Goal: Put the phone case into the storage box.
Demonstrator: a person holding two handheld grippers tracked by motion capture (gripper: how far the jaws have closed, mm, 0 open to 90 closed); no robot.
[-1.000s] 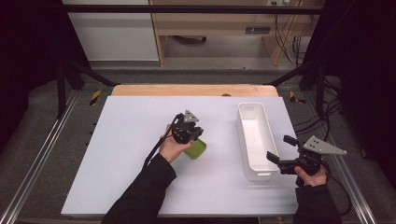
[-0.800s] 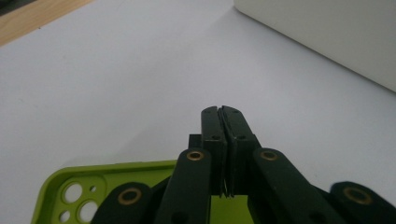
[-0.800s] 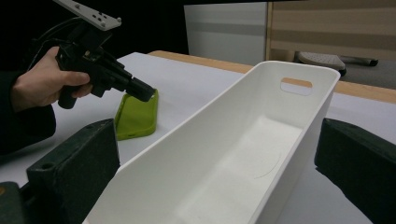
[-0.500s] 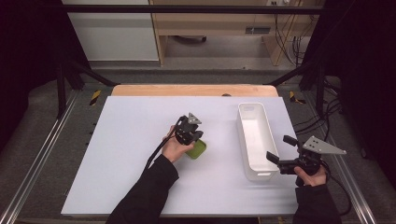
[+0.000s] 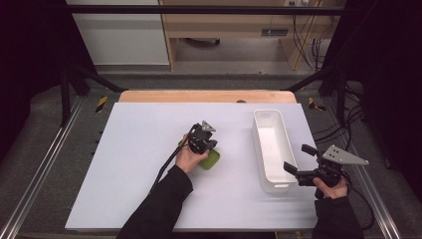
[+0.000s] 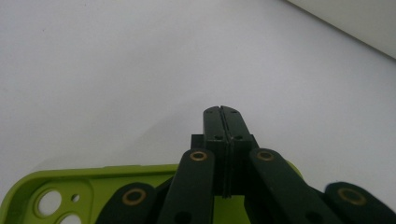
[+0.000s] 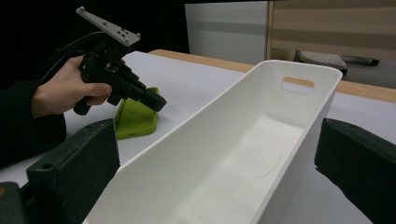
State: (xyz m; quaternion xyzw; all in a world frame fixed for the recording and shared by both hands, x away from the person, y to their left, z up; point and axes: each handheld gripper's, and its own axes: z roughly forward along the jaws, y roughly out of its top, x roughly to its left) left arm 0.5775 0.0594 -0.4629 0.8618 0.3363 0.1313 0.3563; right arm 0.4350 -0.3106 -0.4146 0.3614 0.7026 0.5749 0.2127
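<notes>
The green phone case [image 5: 211, 160] lay on the white worktop [image 5: 134, 149] left of the bin [image 5: 271, 149], under the left tongs [image 5: 208, 144], whose jaws were pressed together, seemingly on nothing. Light and flexible, it would best be pinched by a rim. The right tongs [image 5: 297, 160] stood wide open around the bin's near end

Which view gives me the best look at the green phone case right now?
The right gripper view: the phone case shows tilted, one edge lifted under the left tongs. The left gripper view cuts it off at the bottom edge; in the high view the hand hides most of it.
</notes>
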